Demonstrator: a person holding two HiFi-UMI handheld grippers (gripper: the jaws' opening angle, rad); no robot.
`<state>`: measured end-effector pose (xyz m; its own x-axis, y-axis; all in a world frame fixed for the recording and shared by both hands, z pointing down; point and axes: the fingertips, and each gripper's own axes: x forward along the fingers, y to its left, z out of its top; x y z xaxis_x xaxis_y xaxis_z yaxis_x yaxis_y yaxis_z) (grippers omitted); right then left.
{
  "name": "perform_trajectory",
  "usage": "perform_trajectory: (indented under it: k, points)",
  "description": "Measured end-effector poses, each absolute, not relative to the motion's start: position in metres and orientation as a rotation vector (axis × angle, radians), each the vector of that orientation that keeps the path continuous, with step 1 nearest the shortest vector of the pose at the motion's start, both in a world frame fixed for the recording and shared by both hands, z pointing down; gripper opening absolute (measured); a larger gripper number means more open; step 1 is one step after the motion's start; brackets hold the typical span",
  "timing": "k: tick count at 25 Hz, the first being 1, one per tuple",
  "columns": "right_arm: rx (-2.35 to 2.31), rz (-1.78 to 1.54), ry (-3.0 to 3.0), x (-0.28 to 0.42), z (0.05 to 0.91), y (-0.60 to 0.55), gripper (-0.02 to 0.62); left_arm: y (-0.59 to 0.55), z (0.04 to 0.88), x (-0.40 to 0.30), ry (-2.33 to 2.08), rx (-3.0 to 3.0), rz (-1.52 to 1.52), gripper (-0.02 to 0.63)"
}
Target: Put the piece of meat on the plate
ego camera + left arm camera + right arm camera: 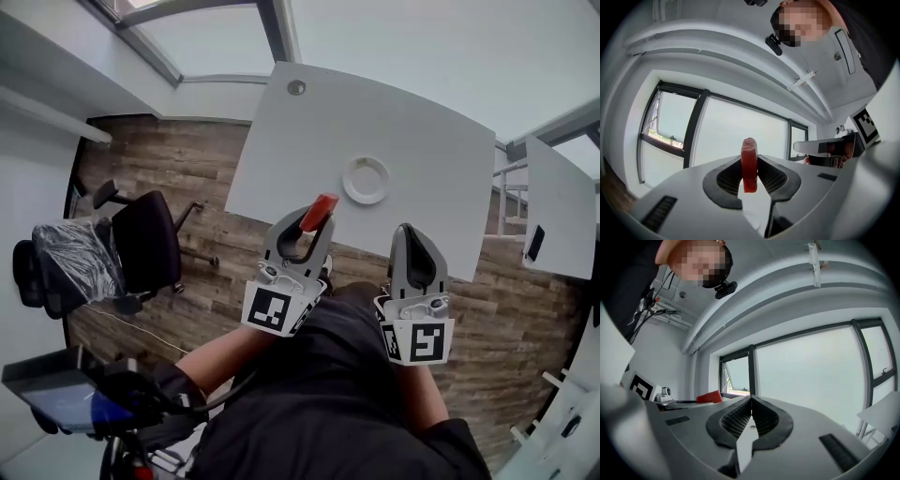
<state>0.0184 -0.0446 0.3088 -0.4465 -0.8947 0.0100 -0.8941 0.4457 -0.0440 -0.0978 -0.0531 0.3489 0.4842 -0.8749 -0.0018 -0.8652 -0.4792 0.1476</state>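
A: Status?
B: Carrying. My left tool [312,228] grips the meat [320,211] in the air, short of the desk [394,131]. Right tool [751,400] is clenched and empty. Next: reach over the plate [348,180], lower, release.

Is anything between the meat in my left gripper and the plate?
Nothing visible stands in the way. The left gripper grips the meat, and only bare table shows between it and the plate.

Head view looks down at table [422,141]; both gripper views show the meat [749,164].
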Motion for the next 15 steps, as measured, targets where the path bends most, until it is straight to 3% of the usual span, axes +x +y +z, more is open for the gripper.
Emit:
perform_trajectory:
  k: [15]
  points:
    - [-1.660,-0.024,2.668,0.054,0.310,-0.072,0.005,-0.095,0.393,-0.066,-1.472,2.554,-0.007,0.097]
